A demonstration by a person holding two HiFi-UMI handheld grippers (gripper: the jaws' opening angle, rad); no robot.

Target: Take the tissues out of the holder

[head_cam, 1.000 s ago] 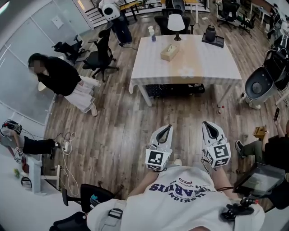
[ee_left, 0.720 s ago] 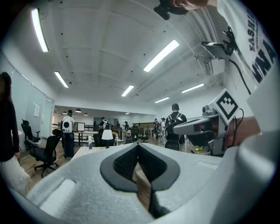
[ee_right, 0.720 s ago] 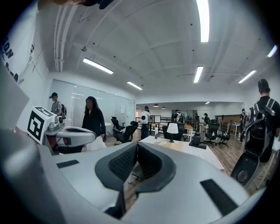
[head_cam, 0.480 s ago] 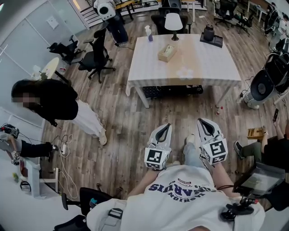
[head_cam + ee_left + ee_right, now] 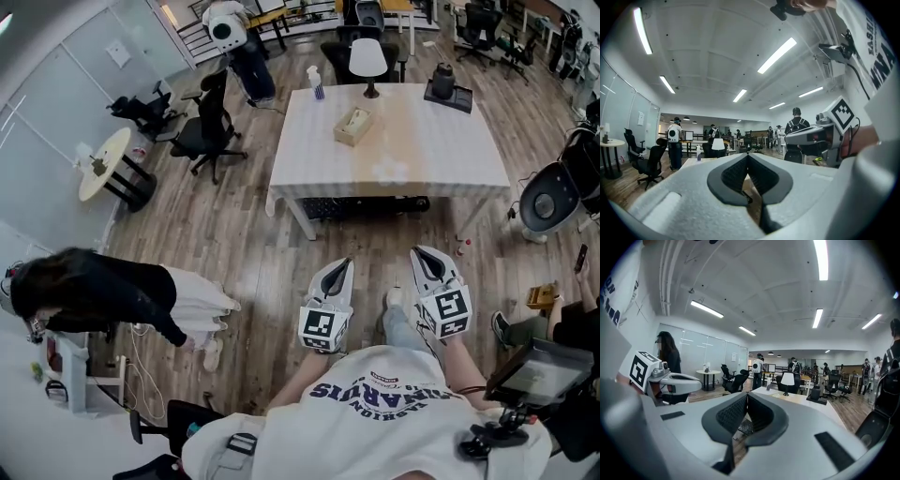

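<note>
The tan tissue holder lies on the white table across the room, left of the table's middle; a little pale tissue shows at its top. Both grippers are held low in front of the person's chest, far from the table, over the wooden floor. My left gripper is shut with nothing in it, and its own view shows the dark pads meeting. My right gripper is also shut and empty, its pads pressed together. The table edge shows ahead in the right gripper view.
On the table stand a white lamp, a spray bottle and a dark object on a tray. Office chairs and a round side table stand at the left. A person in black bends over at the lower left.
The person in black has walked from the upper left down to the lower left. Both grippers stay shut in nearly the same place; the right one sits slightly lower.
</note>
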